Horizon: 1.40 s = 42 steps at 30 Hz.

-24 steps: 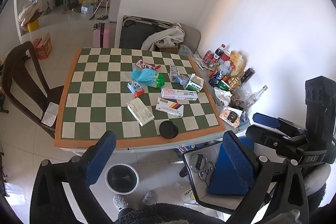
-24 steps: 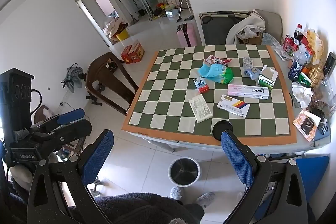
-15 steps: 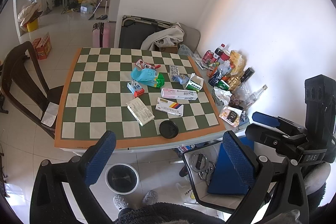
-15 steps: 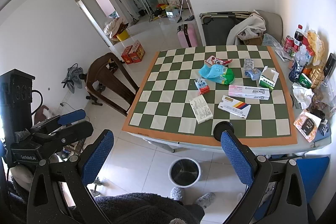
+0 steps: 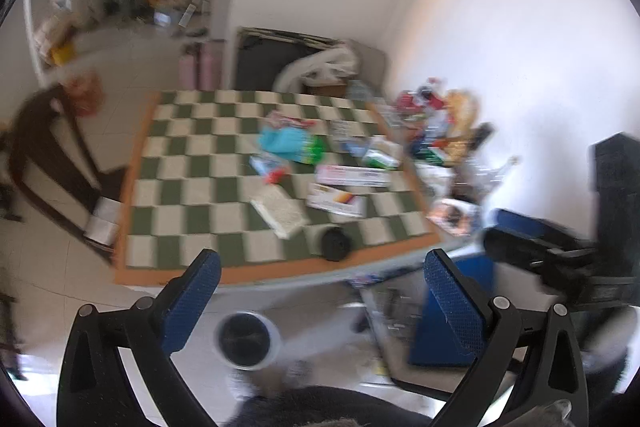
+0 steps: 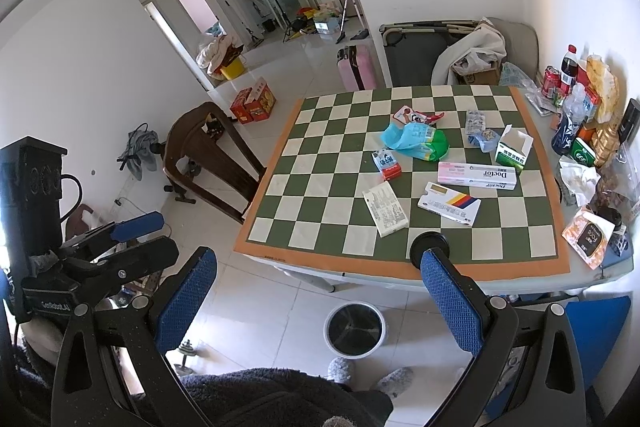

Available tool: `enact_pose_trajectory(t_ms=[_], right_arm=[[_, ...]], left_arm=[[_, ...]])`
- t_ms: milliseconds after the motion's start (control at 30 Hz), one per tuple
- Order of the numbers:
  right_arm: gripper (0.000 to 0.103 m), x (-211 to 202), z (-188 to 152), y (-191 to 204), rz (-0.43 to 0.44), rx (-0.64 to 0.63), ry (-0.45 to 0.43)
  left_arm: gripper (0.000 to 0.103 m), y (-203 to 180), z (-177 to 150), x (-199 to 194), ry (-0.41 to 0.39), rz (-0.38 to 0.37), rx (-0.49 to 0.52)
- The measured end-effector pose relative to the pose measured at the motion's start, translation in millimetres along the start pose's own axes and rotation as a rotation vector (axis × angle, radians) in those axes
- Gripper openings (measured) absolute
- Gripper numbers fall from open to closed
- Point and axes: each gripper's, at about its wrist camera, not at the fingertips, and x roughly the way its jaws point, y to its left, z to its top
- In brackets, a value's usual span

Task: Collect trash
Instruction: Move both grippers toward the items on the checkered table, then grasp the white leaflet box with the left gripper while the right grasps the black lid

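Observation:
Trash lies on the green-and-white checkered table (image 6: 320, 187): a pink Doctor box (image 6: 477, 175), a white box with coloured stripes (image 6: 448, 204), a white leaflet pack (image 6: 385, 209), a small red-and-blue carton (image 6: 386, 164), a blue-green bag (image 6: 418, 142), an open green-white box (image 6: 512, 149) and a black round lid (image 6: 430, 245). A white bin (image 6: 355, 330) stands on the floor below the table edge. My left gripper (image 5: 320, 303) and right gripper (image 6: 318, 301) are both open and empty, held in front of the table, well short of it. The left wrist view is blurred.
A dark wooden chair (image 6: 208, 163) stands left of the table. Bottles, cans and snack bags (image 6: 580, 107) crowd the table's right side along the wall. A blue chair seat (image 6: 596, 331) is at the lower right. A pink suitcase (image 6: 354, 67) stands behind.
The left gripper's view has swung and blurred, with the table shifting right and nearer. The right gripper has edged slightly closer to the table. Both stay open.

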Motion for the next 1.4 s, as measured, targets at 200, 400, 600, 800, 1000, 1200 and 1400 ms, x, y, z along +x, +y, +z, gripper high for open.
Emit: enact_pose_trajectory(t_ms=[200,400,600,800,1000,1200,1400], right_arm=[[0.103,23.7,8.3,-4.1,-0.206,0.111,-0.022],[0.103,123.7,-12.1,-67.3,-0.380,0.323,0.093],[0.103,266.2,-36.1,-145.0,-0.461,0.431,0.298],[0.103,382.7,-46.3,-190.6,-0.453,0.392,0.471],[0.092,436.9,-50.5,-216.3,-0.434,0.342,0.554],[0.088,428.4,-50.9,-242.3,-0.441,0.315,0.546],[0.089,419.0,-59.6,-291.8,-0.433,0.390,0.563]], left_arm=[[0.103,29.9,4.8,72.0,0.010,0.300,0.065],[0.103,68.9,-15.6,181.2,0.179,0.428,0.037],[0.103,92.8,-39.7,283.1,0.421,0.504,-0.052],[0.103,101.2,-38.0,356.2,0.570,0.530,-0.192],[0.103,82.6,-14.3,422.3,0.650,0.446,-0.318],[0.103,58.2,10.2,477.5,0.701,0.323,-0.440],[0.078,35.0,15.3,501.5,0.728,0.337,-0.353]])
